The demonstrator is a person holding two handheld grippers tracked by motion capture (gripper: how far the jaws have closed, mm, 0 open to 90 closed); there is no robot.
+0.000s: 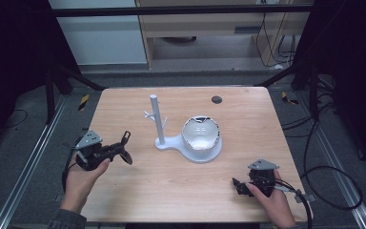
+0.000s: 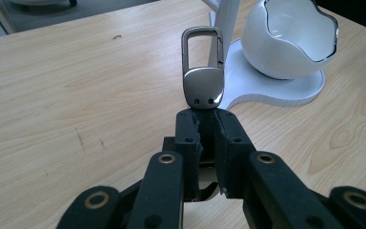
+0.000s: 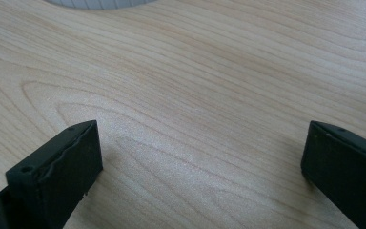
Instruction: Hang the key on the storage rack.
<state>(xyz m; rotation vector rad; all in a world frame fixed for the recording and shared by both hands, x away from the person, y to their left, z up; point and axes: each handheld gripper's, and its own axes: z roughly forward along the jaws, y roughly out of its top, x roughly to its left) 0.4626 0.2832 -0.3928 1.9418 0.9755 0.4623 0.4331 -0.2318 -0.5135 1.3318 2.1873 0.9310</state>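
Left hand-held gripper [image 2: 205, 117], near the desk's left edge: jaws clamped on a grey metal carabiner keyring clip [image 2: 203, 71], held above the light wooden desk [image 1: 138, 191]. Right hand-held gripper [image 3: 200, 157], near the front right corner: jaws spread wide, nothing between them. White stand with upright peg post [image 1: 156, 119] and white eggshell-shaped bowl [image 1: 200, 133]: desk centre.

Even overhead light falls on the worktop [image 1: 171, 191], bright against dark surroundings at both sides of the high view; soft shadows lie beneath the bowl [image 1: 200, 133] and stand [image 1: 157, 119]; glare marks the bowl rim [image 2: 331, 24] and the clip [image 2: 203, 86] in the left gripper view; near jaws there are slightly soft; the right gripper view shows sharp wood grain and faint jaw shadows.
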